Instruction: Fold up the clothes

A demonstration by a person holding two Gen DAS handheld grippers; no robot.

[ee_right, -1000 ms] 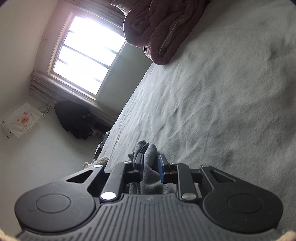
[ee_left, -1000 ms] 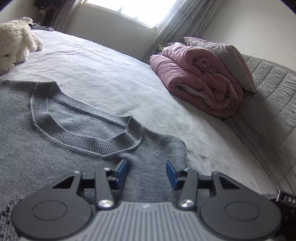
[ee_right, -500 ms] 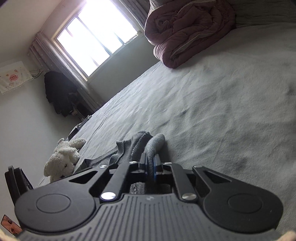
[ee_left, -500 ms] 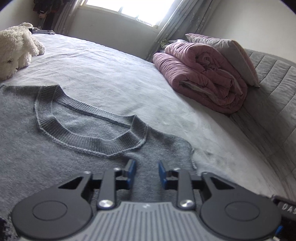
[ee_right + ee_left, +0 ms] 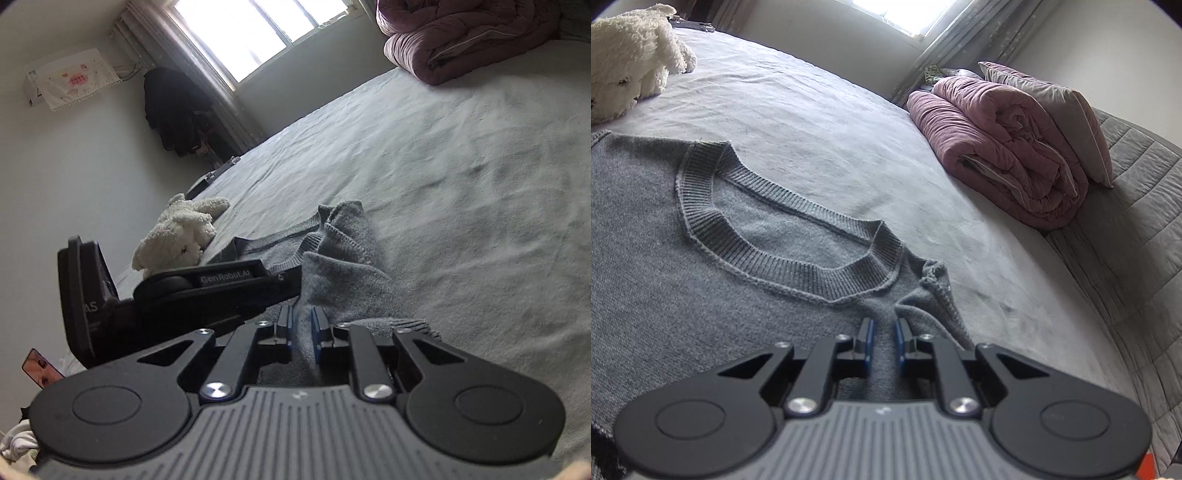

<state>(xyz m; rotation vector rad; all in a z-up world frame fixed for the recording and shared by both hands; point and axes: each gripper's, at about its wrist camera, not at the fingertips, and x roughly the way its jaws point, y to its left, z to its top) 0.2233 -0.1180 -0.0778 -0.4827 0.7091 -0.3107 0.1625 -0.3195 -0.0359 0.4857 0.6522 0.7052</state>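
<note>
Pinching bunched knit at the grey sweater's (image 5: 701,280) right shoulder, both the left gripper (image 5: 881,339) and right gripper (image 5: 302,328) sit side by side; its body stretches leftward.

Right hand-held gripper (image 5: 301,329) pinching grey sweater (image 5: 343,273).

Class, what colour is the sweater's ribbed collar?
Grey, darker than the sweater body; the ribbed collar shows best in the left wrist view.

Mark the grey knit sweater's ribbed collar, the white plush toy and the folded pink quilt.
Grey knit sweater's ribbed collar (image 5: 783,264): left wrist view, front band.
White plush toy (image 5: 177,236): right wrist view, body.
Folded pink quilt (image 5: 1001,144): left wrist view, upper fold.
</note>
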